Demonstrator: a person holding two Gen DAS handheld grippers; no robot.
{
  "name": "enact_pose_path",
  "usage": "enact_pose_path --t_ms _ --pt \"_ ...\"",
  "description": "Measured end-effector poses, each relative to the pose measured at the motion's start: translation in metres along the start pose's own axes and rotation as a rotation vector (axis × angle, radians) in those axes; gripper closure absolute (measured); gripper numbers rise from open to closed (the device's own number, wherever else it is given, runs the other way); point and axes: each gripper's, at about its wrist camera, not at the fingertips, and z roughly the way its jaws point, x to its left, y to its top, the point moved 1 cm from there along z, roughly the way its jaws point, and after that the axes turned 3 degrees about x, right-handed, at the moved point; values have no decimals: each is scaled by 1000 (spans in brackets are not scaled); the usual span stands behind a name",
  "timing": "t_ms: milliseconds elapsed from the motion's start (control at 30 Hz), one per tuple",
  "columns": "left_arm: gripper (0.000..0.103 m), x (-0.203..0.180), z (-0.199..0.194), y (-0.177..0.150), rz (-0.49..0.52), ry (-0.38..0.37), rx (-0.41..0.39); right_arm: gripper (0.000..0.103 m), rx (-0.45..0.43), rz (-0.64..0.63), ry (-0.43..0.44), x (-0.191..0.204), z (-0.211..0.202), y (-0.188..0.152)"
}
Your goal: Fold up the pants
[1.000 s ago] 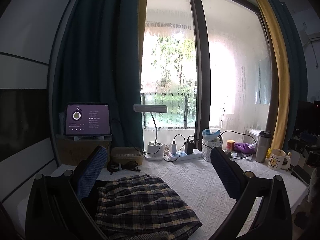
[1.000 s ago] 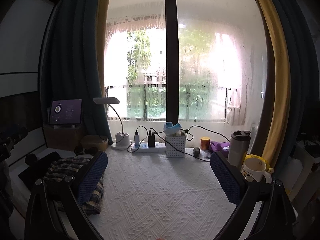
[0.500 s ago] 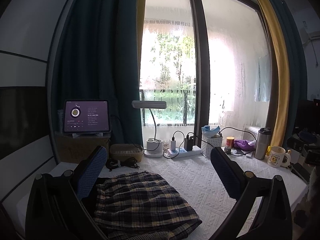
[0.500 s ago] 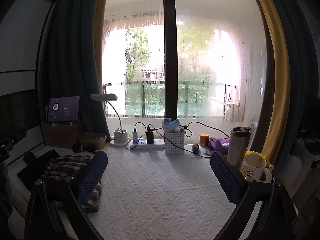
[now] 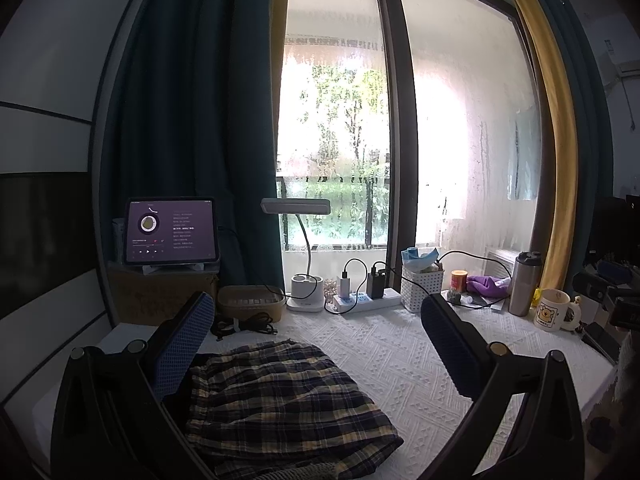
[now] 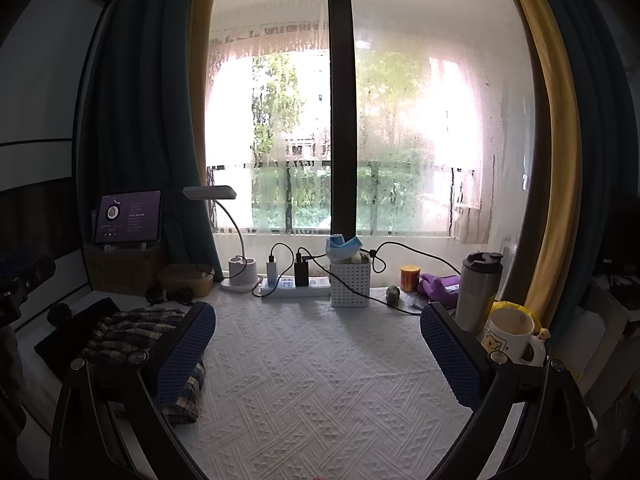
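**Plaid pants sit bundled at the left of the table as both your grippers hang released above it.**

Left wrist view: your left gripper [image 5: 316,344] is spread wide and grasps nothing, raised over the plaid pants [image 5: 280,404], which lie in a compact, layered bundle on the white textured tablecloth [image 5: 400,360], partly over a dark cloth [image 5: 202,358]. Judged from that tidy stack, the folding looks finished or close to it, which would explain the hands-off pose. Right wrist view: your right gripper [image 6: 318,344] is likewise splayed and empty, aimed at bare cloth with the pants beside its left finger [image 6: 182,354]. A power strip [image 6: 296,286], white basket [image 6: 350,282], steel tumbler [image 6: 478,292] and mug [image 6: 508,334] line the window edge, apparently kept back to leave folding room.
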Motion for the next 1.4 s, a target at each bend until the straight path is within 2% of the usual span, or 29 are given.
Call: enact_pose_path --t_ms 1400 --pt "1 4 1 -1 -2 -8 3 0 2 -3 6 -1 1 -1"
